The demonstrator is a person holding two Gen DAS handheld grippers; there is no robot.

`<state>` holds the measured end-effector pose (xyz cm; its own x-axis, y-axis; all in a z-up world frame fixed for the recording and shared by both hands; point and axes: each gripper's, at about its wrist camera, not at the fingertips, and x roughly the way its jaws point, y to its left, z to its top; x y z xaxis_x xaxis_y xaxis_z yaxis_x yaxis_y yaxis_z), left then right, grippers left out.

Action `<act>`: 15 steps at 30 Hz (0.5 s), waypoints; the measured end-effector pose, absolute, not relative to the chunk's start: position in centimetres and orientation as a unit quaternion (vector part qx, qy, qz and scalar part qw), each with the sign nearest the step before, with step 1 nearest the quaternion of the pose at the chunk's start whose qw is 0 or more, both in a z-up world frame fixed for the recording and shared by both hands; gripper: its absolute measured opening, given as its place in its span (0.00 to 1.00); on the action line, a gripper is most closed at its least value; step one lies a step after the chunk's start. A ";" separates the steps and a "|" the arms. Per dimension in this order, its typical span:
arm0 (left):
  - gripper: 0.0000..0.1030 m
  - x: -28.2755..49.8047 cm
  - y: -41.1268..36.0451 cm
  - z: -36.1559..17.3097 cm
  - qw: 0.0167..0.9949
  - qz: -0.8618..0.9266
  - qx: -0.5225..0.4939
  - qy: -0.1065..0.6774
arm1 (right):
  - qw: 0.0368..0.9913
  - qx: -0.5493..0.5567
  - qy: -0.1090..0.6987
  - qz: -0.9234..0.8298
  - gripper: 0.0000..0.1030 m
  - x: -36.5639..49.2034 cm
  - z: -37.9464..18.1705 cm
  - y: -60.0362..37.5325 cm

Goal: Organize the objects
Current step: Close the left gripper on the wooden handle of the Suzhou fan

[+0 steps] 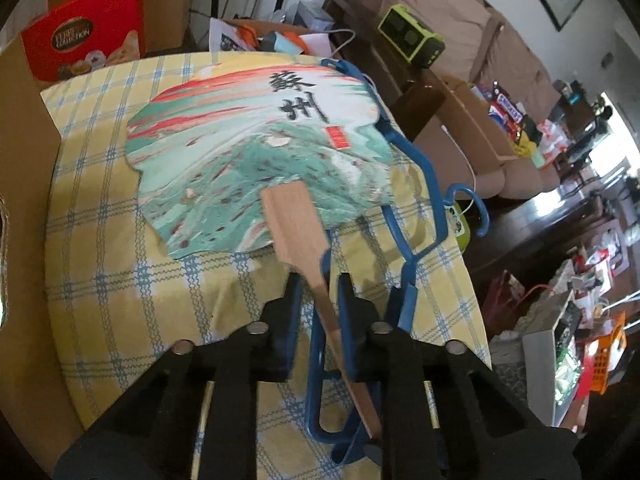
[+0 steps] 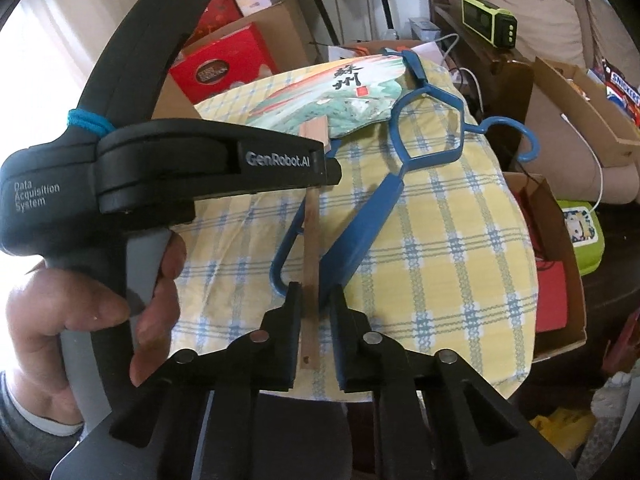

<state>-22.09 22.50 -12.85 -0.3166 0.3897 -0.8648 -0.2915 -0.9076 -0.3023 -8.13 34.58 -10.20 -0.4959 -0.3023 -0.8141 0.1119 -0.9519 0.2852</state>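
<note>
Both my grippers on the fan handle

My left gripper (image 1: 318, 300) and right gripper (image 2: 316, 300) pinch the fan's wooden handle (image 2: 311, 240) (blue hanger (image 2: 420, 120) underneath), over the checked cloth (image 2: 440, 260)

The fan (image 1: 256, 136) has a matt paper face and a smooth, bare wooden handle (image 1: 304, 240). Under it lies a glossy blue plastic hanger (image 2: 404, 152), on a soft woven checked cloth (image 1: 132, 276). The grippers look like matt black plastic, and the red box (image 1: 84, 36) behind is shiny cardboard.
</note>
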 end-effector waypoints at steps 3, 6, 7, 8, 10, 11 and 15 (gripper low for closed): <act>0.14 -21.9 22.4 -12.8 0.211 0.810 -0.545 -0.047 | 0.125 0.482 -0.093 -0.862 0.08 -7.9 -9.8 34.3; 0.13 -21.7 21.8 -12.4 0.211 0.811 -0.542 -0.061 | 0.131 0.477 -0.096 -0.864 0.08 -7.7 -9.3 34.3; 0.13 -21.6 21.6 -12.2 0.210 0.813 -0.539 -0.066 | 0.134 0.477 -0.098 -0.863 0.08 -7.7 -9.2 34.2; 0.12 -21.6 21.5 -12.1 0.209 0.814 -0.537 -0.068 | 0.141 0.475 -0.102 -0.863 0.08 -7.7 -9.1 34.2; 0.10 -21.4 21.1 -11.7 0.205 0.818 -0.533 -0.071 | 0.148 0.475 -0.107 -0.860 0.08 -7.6 -8.9 34.1; 0.10 -21.4 21.0 -11.6 0.205 0.819 -0.531 -0.071 | 0.145 0.477 -0.107 -0.860 0.10 -7.6 -9.0 34.1; 0.07 -21.2 20.2 -11.3 0.201 0.823 -0.527 -0.075 | 0.147 0.482 -0.134 -0.853 0.11 -7.7 -9.3 34.4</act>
